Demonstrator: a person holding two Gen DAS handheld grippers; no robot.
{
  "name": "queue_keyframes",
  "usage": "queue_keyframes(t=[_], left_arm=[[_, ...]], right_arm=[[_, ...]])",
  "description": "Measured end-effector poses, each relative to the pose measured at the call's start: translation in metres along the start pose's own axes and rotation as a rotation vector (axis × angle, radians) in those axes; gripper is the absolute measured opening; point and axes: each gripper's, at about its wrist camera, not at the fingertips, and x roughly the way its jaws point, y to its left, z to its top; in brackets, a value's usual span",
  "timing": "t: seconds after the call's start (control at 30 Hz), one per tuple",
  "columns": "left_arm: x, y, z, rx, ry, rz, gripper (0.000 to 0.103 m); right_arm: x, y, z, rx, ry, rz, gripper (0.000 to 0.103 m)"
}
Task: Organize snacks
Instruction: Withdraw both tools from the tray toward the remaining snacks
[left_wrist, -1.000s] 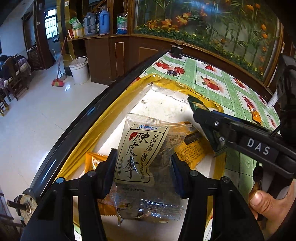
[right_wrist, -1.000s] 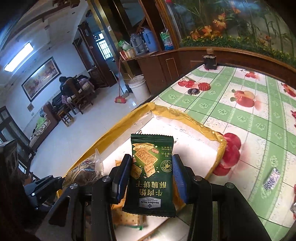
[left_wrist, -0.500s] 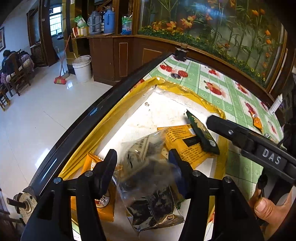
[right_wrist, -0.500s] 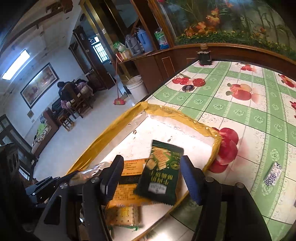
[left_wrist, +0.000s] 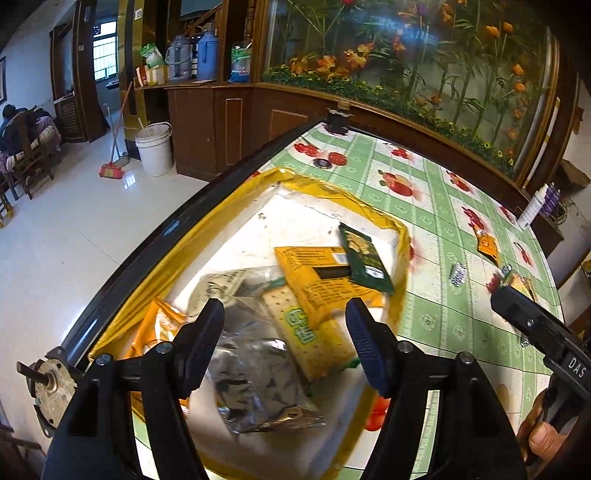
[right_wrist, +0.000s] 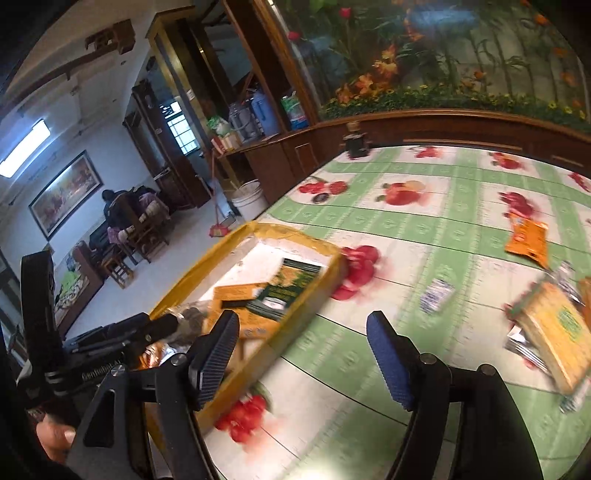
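Note:
A yellow-rimmed white box (left_wrist: 402, 236) (right_wrist: 207, 266) sits at the table's left edge. In it lie a dark green cracker pack (left_wrist: 365, 258) (right_wrist: 288, 284), a yellow pack (left_wrist: 321, 280), a pale cracker pack (left_wrist: 306, 332) and a clear bag of dark snacks (left_wrist: 255, 373). My left gripper (left_wrist: 284, 339) is open and empty above the box. My right gripper (right_wrist: 303, 362) is open and empty over the tablecloth, right of the box. Loose snacks lie further right: an orange packet (right_wrist: 528, 240), a small silver packet (right_wrist: 436, 295) and a yellow pack (right_wrist: 557, 332).
The table has a green checked fruit-print cloth (right_wrist: 443, 206) and a dark left edge (left_wrist: 177, 225). A wooden counter with flower glass runs behind it. A small dark jar (right_wrist: 354, 144) stands at the far corner. A white bucket (left_wrist: 155, 147) and broom stand on the floor.
Both grippers opened and let go: the clear bag and the green pack dropped into the box. The right gripper then swung right, away from the box. The left gripper drew back.

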Motion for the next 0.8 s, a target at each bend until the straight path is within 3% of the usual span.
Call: queue_keyframes(t=[0.4, 0.8], left_arm=[[-0.003, -0.062, -0.014, 0.123, 0.02, -0.056, 0.068], [-0.006, -0.097, -0.025, 0.207, 0.034, -0.061, 0.068]], right_arm=[[-0.062, -0.087, -0.045, 0.142, -0.031, -0.142, 0.074], [-0.092, -0.102, -0.05, 0.112, -0.071, -0.252, 0.075]])
